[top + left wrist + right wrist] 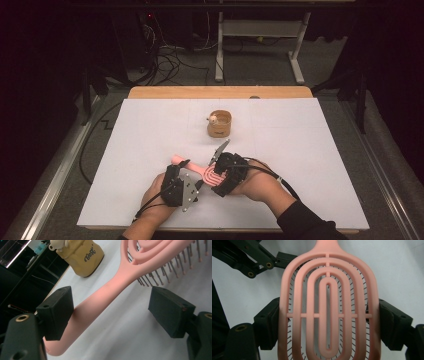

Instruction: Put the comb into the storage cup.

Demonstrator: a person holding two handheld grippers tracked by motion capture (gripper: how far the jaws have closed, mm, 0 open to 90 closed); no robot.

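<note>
A pink vented hairbrush [202, 170] is held near the table's front middle, bristles down, just above the white surface. My right gripper [220, 172] is shut on the brush head [328, 315], one pad on each side edge. The left gripper [192, 173] is open around the handle [100, 302]. In the left gripper view its left pad [56, 312] sits against the handle, and the right pad [170, 311] stands well apart from it. The left gripper's linkage [257, 262] shows beside the brush neck in the right gripper view.
A tan wooden cup [220, 123] with a small pale figure at its rim stands upright behind the brush, also seen in the left gripper view [82, 257]. The white board [310, 165] covers a wooden table. Cables and desk legs lie on the floor beyond.
</note>
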